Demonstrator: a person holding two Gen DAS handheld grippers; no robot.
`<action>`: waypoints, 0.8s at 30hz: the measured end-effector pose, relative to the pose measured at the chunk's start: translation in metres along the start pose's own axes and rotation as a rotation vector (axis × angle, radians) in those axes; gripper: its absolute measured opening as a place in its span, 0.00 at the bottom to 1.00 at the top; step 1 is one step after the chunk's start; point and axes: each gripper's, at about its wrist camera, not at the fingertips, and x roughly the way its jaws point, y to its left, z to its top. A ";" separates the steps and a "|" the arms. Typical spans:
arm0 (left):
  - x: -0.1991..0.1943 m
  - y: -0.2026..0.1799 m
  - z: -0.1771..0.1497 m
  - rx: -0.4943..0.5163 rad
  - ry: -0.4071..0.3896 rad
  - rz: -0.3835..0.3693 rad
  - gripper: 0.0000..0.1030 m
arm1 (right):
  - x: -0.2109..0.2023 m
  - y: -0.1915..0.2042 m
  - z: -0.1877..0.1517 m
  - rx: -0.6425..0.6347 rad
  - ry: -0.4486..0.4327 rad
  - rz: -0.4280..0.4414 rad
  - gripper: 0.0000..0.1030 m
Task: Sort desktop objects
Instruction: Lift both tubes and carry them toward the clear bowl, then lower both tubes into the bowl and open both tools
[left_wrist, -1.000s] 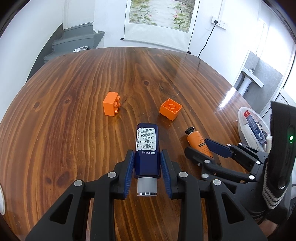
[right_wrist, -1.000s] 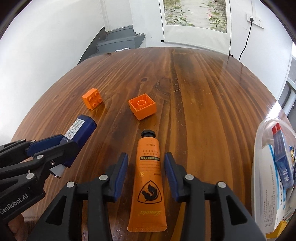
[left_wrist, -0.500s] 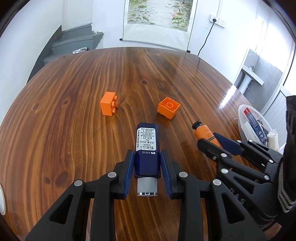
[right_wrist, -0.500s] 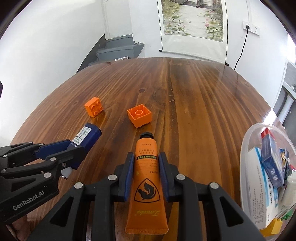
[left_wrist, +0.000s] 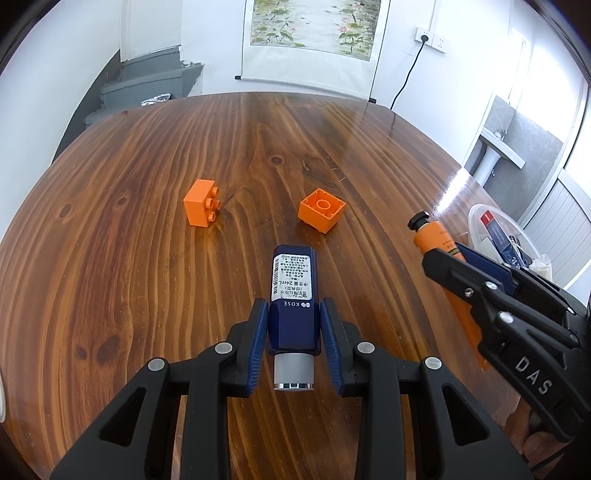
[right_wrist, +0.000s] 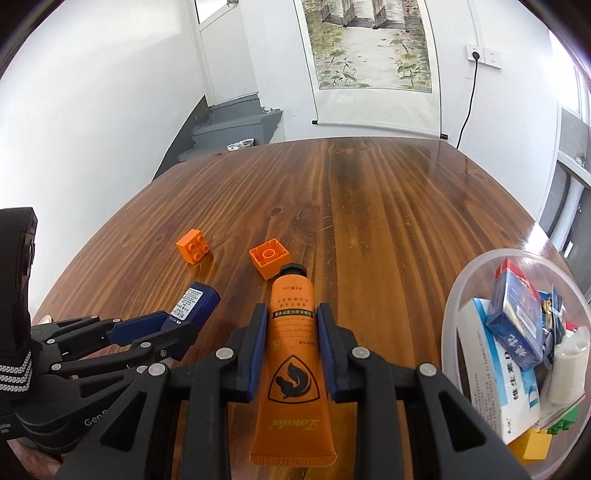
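Both pick-ups look done: the left gripper (left_wrist: 294, 334) has its jaws clenched on the blue bottle (left_wrist: 293, 291), the right gripper (right_wrist: 291, 349) on the orange tube (right_wrist: 291, 332), both over the worktop (right_wrist: 388, 221). Next, likely carry the tube to the clear bowl (right_wrist: 452, 306) (already holding boxes and packets); two orange bricks (left_wrist: 320, 215) wait.

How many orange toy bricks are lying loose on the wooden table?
2. One brick lies on its side, left of the other brick, which lies studs down, its hollow underside up. More may hide inside the tub at right.
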 end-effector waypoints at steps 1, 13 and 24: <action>0.000 -0.001 0.000 -0.001 0.000 -0.001 0.31 | -0.002 -0.001 0.001 0.007 -0.005 -0.001 0.29; 0.002 -0.020 -0.003 0.007 0.016 -0.036 0.31 | -0.025 -0.030 0.003 0.076 -0.075 -0.032 0.29; -0.002 -0.049 -0.001 0.028 0.012 -0.077 0.31 | -0.053 -0.088 -0.003 0.181 -0.141 -0.134 0.29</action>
